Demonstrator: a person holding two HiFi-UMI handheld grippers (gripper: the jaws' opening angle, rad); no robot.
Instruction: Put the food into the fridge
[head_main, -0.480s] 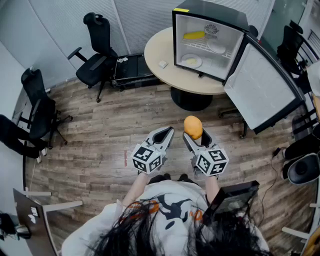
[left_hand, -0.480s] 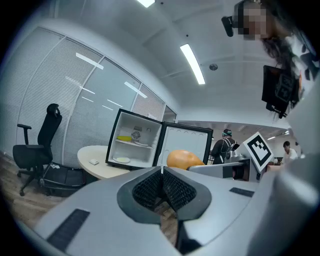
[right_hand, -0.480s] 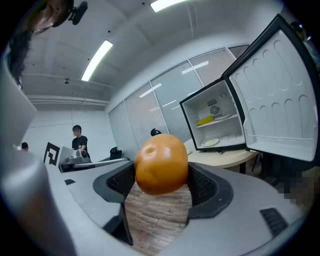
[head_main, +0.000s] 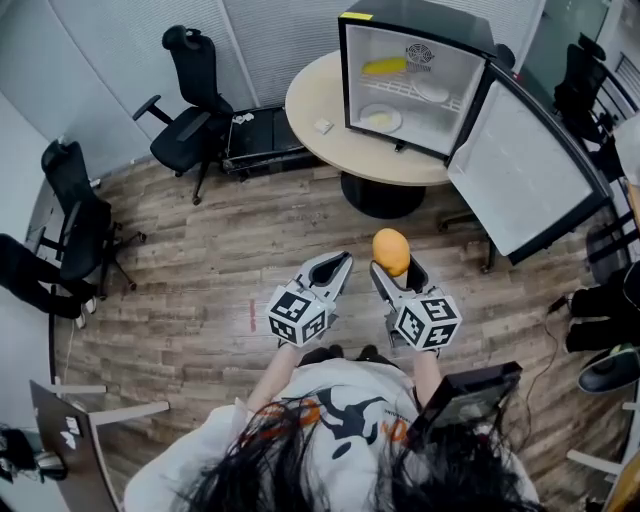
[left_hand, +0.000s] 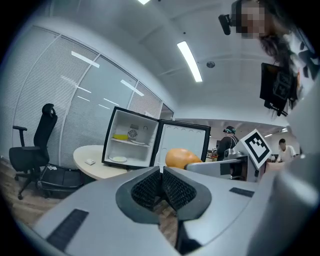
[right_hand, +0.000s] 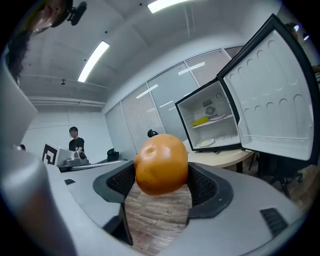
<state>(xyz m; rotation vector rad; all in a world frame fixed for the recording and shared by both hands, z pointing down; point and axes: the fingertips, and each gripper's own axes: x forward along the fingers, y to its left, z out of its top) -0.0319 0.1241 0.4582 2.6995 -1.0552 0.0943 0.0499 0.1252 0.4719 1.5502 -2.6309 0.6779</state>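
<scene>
Head view: at lower centre the right gripper (head_main: 392, 272) held an orange fruit (head_main: 391, 252) between its jaws. The left gripper (head_main: 330, 270) beside it was closed and empty. The open fridge (head_main: 420, 22) stood on a round table (head_main: 320, 100) at upper right.
Left gripper view: the jaws met on nothing.
Right gripper view: both pads pressed on the fruit at centre frame.

The fridge (head_main: 410, 75) stands on the round bench (head_main: 310, 100), towards its right side, with its door (head_main: 525, 175) swung open to the fridge's right. In the fridge, a long piece of food (head_main: 385, 66) lies on the upper shelf at the left, a plate (head_main: 433, 92) to its right, and another plate (head_main: 381, 120) below on the bottom. Left of the fridge, a small object (head_main: 323, 127) lies on the bench. Further left stand two office chairs (head_main: 190, 95). Well in front of the fridge, over the floor (head_main: 200, 270), an orange (head_main: 391, 252) sits between the right tongs (head_main: 395, 270), the left tongs (head_main: 338, 264) just beside them.
</scene>
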